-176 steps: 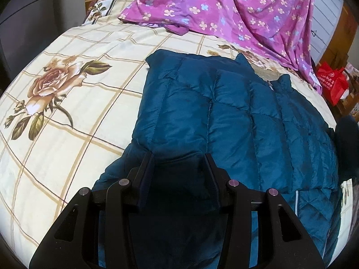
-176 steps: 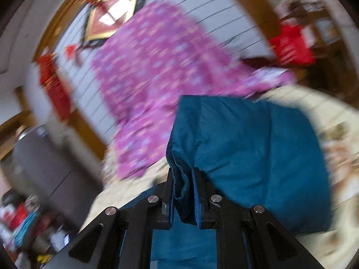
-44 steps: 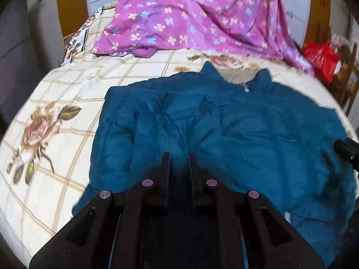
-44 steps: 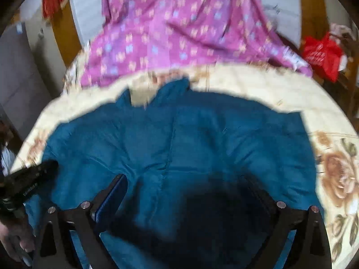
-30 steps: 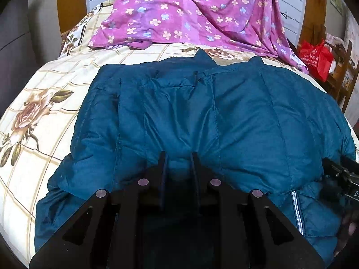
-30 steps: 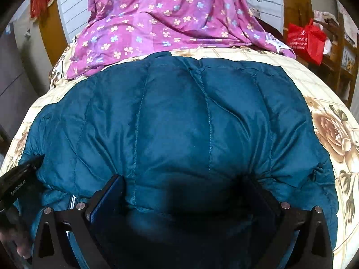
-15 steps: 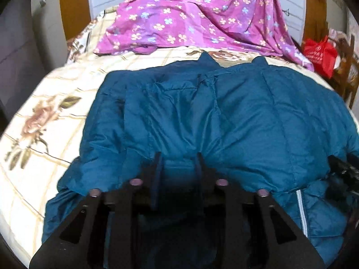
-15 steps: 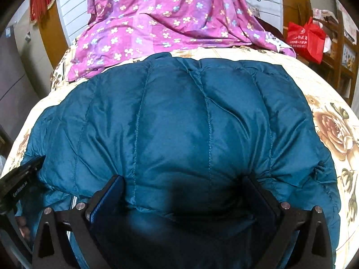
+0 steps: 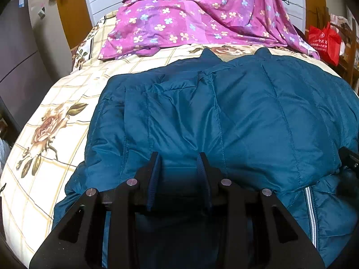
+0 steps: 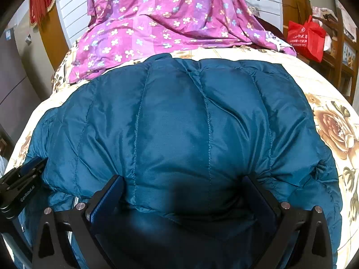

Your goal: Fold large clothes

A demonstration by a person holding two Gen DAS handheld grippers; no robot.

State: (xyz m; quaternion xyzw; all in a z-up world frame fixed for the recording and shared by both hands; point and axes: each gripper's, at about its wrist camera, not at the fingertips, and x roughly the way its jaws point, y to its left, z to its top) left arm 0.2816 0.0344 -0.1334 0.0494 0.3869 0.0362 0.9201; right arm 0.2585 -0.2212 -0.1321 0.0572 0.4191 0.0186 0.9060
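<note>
A teal quilted puffer jacket [image 9: 235, 116] lies folded in on itself on the bed, both sides laid over the middle, collar towards the far end. It fills the right wrist view [image 10: 184, 130] too. My left gripper [image 9: 179, 157] is open, its fingers apart above the jacket's near left hem with nothing between them. My right gripper [image 10: 184, 181] is wide open over the near right hem, empty. The left gripper's tip shows at the left edge of the right wrist view [image 10: 24, 174].
The bed has a cream sheet with a rose print [image 9: 44, 130]. A purple flowered cloth [image 9: 190, 15] lies heaped at the far end. A red bag [image 9: 323, 42] stands on wooden furniture at the right. A grey cabinet [image 9: 18, 62] stands at the left.
The left gripper's fingers have opened from nearly shut to apart, letting go of the jacket's edge. The right gripper stays wide open and has barely moved.
</note>
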